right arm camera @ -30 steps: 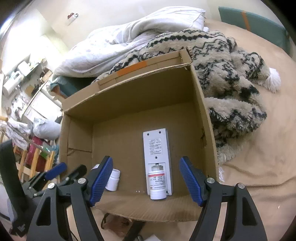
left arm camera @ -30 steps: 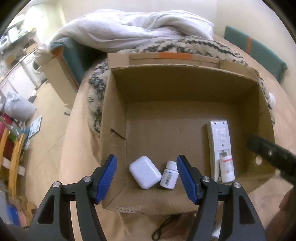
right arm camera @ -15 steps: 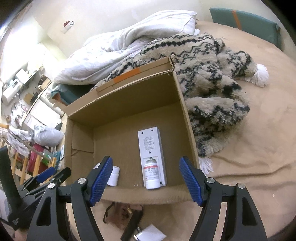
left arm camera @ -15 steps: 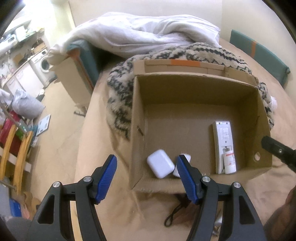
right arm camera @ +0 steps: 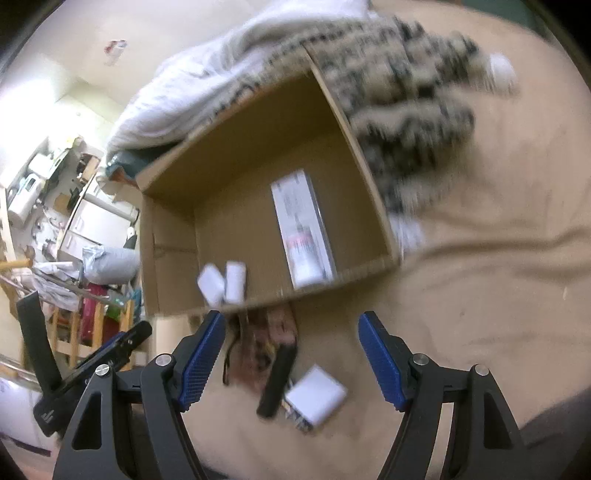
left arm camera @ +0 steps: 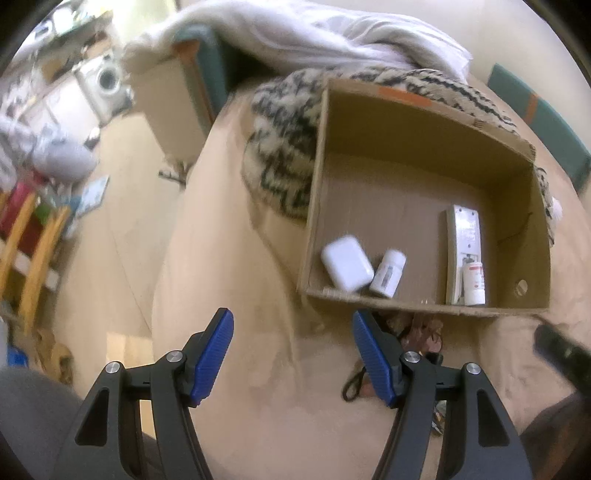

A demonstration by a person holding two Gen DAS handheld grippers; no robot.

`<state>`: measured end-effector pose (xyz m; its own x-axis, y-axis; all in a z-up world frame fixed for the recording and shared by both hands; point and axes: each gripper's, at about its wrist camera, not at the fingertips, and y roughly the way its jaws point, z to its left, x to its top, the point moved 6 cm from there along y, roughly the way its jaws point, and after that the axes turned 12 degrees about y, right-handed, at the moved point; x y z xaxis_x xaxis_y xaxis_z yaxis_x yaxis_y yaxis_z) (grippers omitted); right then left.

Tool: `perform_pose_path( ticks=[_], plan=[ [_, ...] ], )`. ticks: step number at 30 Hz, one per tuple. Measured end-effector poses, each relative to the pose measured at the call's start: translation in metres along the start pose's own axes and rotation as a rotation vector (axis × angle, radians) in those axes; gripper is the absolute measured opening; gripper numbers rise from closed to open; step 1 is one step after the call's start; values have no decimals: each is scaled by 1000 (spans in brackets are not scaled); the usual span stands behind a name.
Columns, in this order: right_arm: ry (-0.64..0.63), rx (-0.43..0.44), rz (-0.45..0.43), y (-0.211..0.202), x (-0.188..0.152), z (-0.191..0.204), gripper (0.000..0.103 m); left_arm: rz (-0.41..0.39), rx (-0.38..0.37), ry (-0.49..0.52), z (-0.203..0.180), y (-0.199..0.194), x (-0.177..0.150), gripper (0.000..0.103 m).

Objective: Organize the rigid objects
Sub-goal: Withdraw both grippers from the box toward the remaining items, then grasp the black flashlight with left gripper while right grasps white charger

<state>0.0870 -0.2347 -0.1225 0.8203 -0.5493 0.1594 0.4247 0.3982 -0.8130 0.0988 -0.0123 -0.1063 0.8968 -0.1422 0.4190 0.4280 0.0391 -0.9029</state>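
Note:
An open cardboard box (left arm camera: 424, 122) (right arm camera: 177, 258) stands on the tan bedspread. Inside lie a white earbud case (left arm camera: 346, 263) (right arm camera: 210, 286), a small white bottle (left arm camera: 388, 273) (right arm camera: 235, 281), a white remote (left arm camera: 463, 240) (right arm camera: 299, 218) and a red-labelled bottle (left arm camera: 474, 282) (right arm camera: 306, 258). In front of the box lie a brownish item with a black cord (right arm camera: 269, 339), a black stick-like object (right arm camera: 277, 380) and a white flat box (right arm camera: 316, 400). My left gripper (left arm camera: 292, 356) is open and empty, near the box's front left corner. My right gripper (right arm camera: 291, 360) is open and empty above the loose items.
A patterned knit blanket (left arm camera: 280, 147) (right arm camera: 406, 110) and a white duvet (left arm camera: 332, 33) lie behind the box. The bed edge drops to the floor at left, with furniture and clutter (left arm camera: 44, 184) there. The other gripper shows at the left edge of the right wrist view (right arm camera: 92, 362).
Both grippers have pulled back out of the box toward me. The left one has shifted left; the items in front of the box have come into view. Both stay open.

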Motion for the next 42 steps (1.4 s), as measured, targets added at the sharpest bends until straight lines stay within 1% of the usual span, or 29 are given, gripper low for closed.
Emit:
perform_pose_path(
  ticks=[2, 4, 7, 11, 13, 15, 17, 18, 19, 20, 23, 26, 27, 29, 30, 31, 33, 36, 39, 41, 42],
  plan=[
    [36, -2, 56, 11, -9, -7, 78, 24, -21, -29, 1, 5, -6, 64],
    [68, -19, 122, 23, -17, -14, 78, 43, -21, -47, 2, 10, -9, 64],
    [87, -61, 206, 41, -29, -23, 78, 66, -16, -27, -1, 15, -12, 64],
    [127, -72, 319, 63, -47, -29, 78, 107, -42, 1, -10, 25, -16, 64],
    [119, -85, 350, 71, -56, -28, 78, 141, -67, 25, -19, 31, -19, 64],
    [91, -101, 360, 76, -62, -26, 78, 159, -85, 28, -23, 36, -21, 64],
    [58, -117, 358, 81, -65, -21, 78, 164, -85, 25, -25, 38, -22, 64],
    [45, -128, 349, 82, -65, -19, 77, 165, -79, 25, -25, 40, -21, 64],
    [26, -141, 337, 84, -64, -17, 71, 166, -74, 24, -25, 41, -21, 64],
    [-4, -149, 329, 84, -64, -15, 55, 167, -72, 23, -25, 42, -22, 64],
    [-34, -137, 313, 83, -63, -10, 50, 171, -78, 23, -25, 44, -22, 64],
    [-44, -124, 259, 72, -56, -9, 48, 177, -100, 48, -31, 43, -23, 64],
    [-44, -124, 235, 68, -52, -9, 47, 180, -115, 64, -37, 43, -24, 64],
    [-34, -127, 194, 61, -42, -12, 46, 179, -160, 102, -52, 41, -26, 60],
    [-18, -126, 179, 58, -39, -15, 46, 182, -179, 125, -59, 40, -27, 54],
    [-9, -129, 171, 59, -36, -17, 46, 189, -203, 155, -69, 40, -28, 46],
    [2, -134, 158, 56, -35, -19, 46, 216, -254, 219, -89, 43, -33, 36],
    [1, -137, 151, 56, -36, -19, 46, 275, -316, 291, -114, 52, -44, 33],
    [2, -138, 150, 57, -37, -17, 46, 315, -336, 339, -129, 58, -53, 33],
    [6, -135, 148, 55, -35, -17, 46, 327, -323, 368, -133, 63, -56, 33],
    [7, -134, 146, 53, -31, -17, 46, 328, -315, 379, -135, 65, -57, 30]
  ],
)
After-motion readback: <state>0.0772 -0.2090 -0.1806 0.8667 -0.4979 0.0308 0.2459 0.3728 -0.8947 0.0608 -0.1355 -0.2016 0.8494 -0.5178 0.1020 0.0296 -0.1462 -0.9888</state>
